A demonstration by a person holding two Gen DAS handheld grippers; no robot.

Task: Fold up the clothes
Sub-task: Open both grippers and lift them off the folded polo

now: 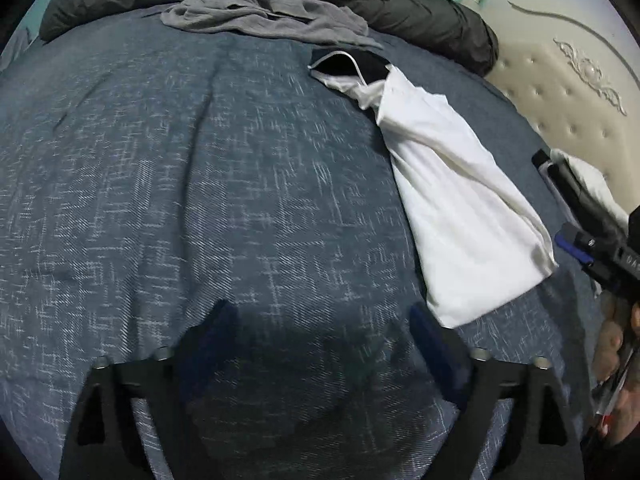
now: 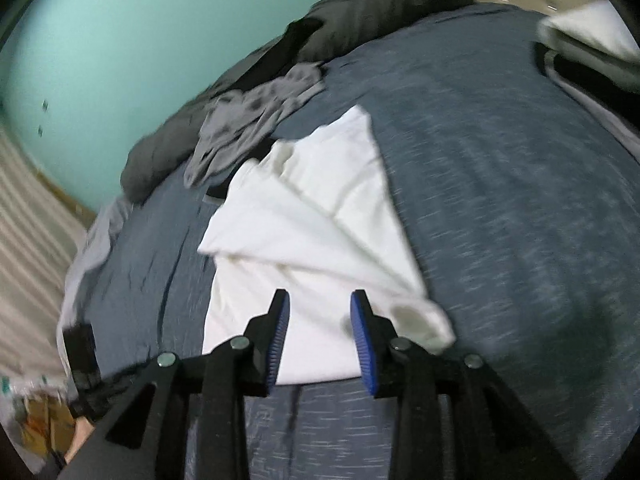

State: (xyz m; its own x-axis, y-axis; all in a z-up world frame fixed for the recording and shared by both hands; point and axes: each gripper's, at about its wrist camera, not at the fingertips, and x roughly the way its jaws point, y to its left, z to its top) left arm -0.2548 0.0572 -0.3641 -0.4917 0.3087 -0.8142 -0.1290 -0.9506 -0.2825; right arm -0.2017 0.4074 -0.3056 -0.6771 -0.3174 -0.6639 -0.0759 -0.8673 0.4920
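Both tools empty over the bed (image 1: 160, 200), covered with a blue-grey blanket. Left tool (image 1: 324, 344) spread wide, nothing between the fingers, only bare blanket below. Right tool (image 2: 320, 332) partly spread, hanging just above the near edge of the white garment (image 2: 304, 216); pads seemingly not pressing on the cloth, though motion blur makes it hard to be sure.

White garment lying flat on the blanket, to the right of the left tool in its view, doubled over itself into a long narrow shape with a diagonal crease. Dark piece with a pale trim (image 1: 352, 66) at the far end of the white garment, touching it; part of the same garment or separate, cannot tell. Beyond the white garment, a grey garment (image 1: 264, 12) crumpled in a heap, against a dark duvet (image 1: 432, 20).

By judgement, a middle stage: white garment partly folded and released, probably needing one more fold or some smoothing. Grey garment not yet begun.
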